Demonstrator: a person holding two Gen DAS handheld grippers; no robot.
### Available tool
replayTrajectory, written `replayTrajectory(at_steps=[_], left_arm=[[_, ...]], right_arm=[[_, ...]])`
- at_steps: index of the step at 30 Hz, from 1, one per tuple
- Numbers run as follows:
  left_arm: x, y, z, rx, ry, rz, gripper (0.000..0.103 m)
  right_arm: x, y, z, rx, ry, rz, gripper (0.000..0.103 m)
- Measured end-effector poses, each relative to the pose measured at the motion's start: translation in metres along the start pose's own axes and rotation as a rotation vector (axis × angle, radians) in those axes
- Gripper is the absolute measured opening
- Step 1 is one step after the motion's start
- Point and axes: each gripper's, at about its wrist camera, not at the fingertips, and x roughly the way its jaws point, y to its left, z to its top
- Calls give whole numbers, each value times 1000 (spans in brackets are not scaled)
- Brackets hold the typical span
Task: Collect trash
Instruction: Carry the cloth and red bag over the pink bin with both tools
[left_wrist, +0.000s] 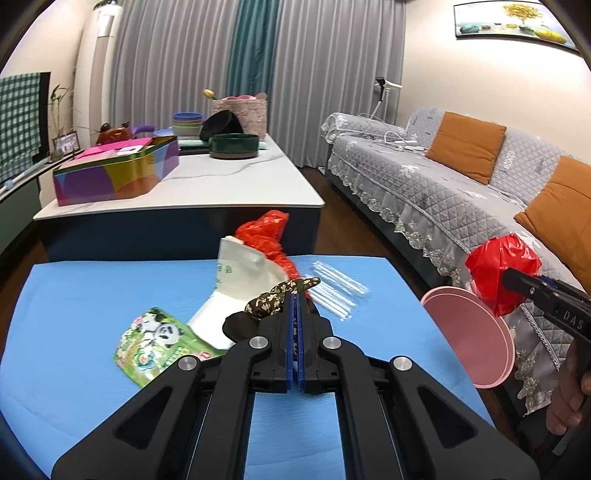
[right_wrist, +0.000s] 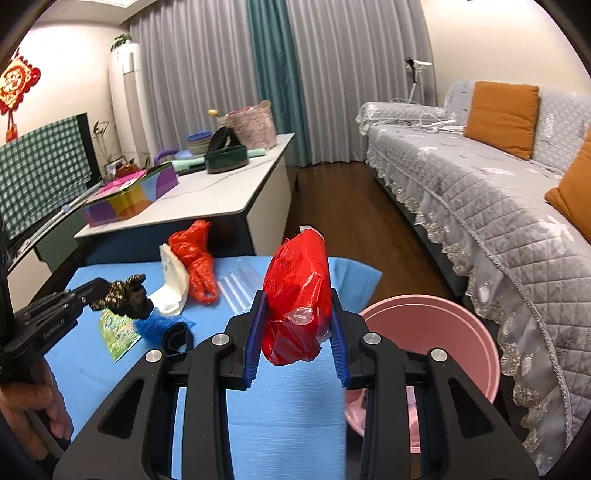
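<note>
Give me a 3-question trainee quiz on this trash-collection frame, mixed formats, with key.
1. True or false: the left gripper is open and holds nothing.
2. Multiple choice: the right gripper grips which item? A) the clear straws B) a crumpled red plastic bag C) the panda wrapper
3. Fill in: the pink bin stands off the blue mat's edge on the side nearer the ____.

Key
1. False: it is shut on a camo-patterned cloth piece.
2. B
3. Sofa
</note>
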Motion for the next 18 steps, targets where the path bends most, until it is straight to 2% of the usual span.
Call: replayTrajectory(at_steps=[18], left_arm=[[15, -60, 0, 56, 21, -97, 1]], right_arm=[[-21, -47, 7, 30, -60, -115, 33]])
